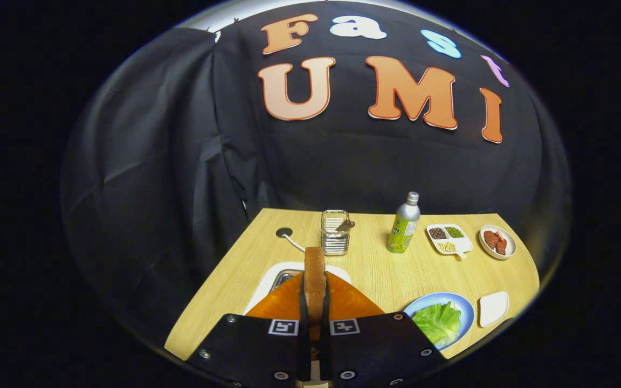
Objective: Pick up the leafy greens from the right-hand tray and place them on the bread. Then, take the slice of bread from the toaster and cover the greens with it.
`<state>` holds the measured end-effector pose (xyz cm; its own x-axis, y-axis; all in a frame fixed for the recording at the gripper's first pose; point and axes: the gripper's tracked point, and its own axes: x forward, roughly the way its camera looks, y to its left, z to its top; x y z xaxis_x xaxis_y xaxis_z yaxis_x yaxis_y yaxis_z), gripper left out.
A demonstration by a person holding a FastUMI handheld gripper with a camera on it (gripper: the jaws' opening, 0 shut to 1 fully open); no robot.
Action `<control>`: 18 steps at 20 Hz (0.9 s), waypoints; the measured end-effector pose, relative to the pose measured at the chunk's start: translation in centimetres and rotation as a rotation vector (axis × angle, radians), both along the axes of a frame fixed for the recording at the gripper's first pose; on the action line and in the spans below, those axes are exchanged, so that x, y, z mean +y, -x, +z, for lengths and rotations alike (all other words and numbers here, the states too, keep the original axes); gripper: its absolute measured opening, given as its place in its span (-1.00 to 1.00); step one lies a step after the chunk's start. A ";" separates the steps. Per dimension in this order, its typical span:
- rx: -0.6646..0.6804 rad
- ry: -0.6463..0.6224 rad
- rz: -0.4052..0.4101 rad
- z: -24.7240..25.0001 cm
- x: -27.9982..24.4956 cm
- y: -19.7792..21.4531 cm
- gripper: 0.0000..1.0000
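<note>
Hand-held gripper (315,302) pinching an upright bread slice (314,275) edgewise above the toaster (283,277); the narrow grip may let it pivot or slip short of the leafy greens (439,322).

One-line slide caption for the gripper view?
Tongs shut on bread slice above toaster; greens on blue plate.

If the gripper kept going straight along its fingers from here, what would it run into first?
The gripper is shut on the slice of bread, held upright on edge. Straight ahead, the wire holder stands beyond the bread and looks like the first thing met, though depth and height are hard to judge.
</note>
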<state>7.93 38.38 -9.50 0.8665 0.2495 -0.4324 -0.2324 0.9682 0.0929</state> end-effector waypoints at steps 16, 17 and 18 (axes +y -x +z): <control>-0.117 -0.055 -0.102 7.7 -9.3 -1.6 -0.87; -0.115 -0.053 -0.110 7.4 -10.2 -1.5 -0.87; -0.114 -0.054 -0.115 7.2 -10.9 -1.5 -0.87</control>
